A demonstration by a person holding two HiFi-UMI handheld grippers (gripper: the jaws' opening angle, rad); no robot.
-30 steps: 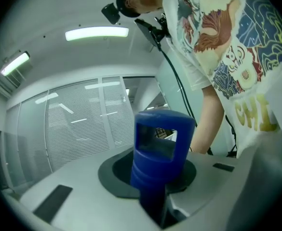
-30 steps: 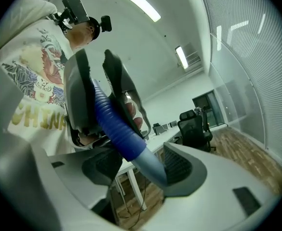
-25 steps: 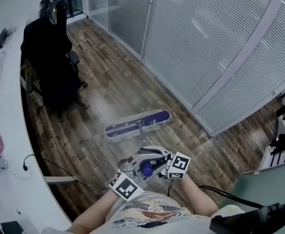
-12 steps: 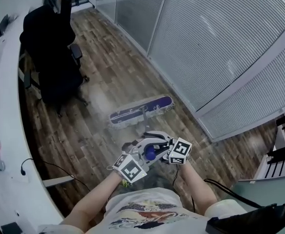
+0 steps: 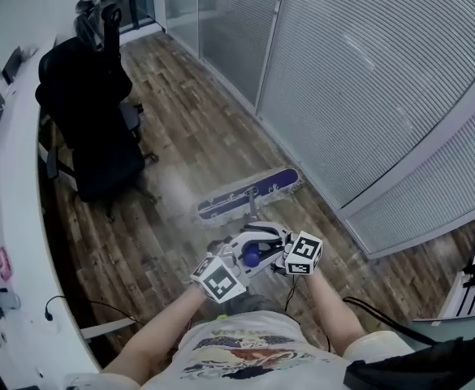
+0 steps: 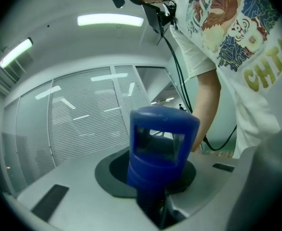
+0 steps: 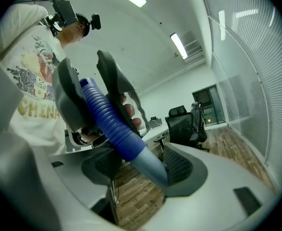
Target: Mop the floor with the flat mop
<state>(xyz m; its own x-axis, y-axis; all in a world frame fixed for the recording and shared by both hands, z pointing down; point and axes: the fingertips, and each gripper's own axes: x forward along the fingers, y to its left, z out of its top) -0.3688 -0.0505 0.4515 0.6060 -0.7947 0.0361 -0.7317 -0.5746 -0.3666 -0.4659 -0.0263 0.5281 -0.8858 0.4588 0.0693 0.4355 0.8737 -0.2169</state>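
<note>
Long ceiling strips [image 6: 110, 19] light the room evenly and coolly. In my left gripper view they burn plain white, and in my right gripper view another strip [image 7: 179, 44] glares the same way. The head view is dimmer and greyish, with a pale sheen on the wooden floor [image 5: 172, 189]. The black chair [image 5: 91, 128] sinks into one dark shape with only a soft shadow beneath it. Both my gripper views bulge like fisheyes, black at the corners, and they bow the blinds [image 6: 78, 129]. The blue handle [image 6: 162, 138], so close to my lens, looks soft.
</note>
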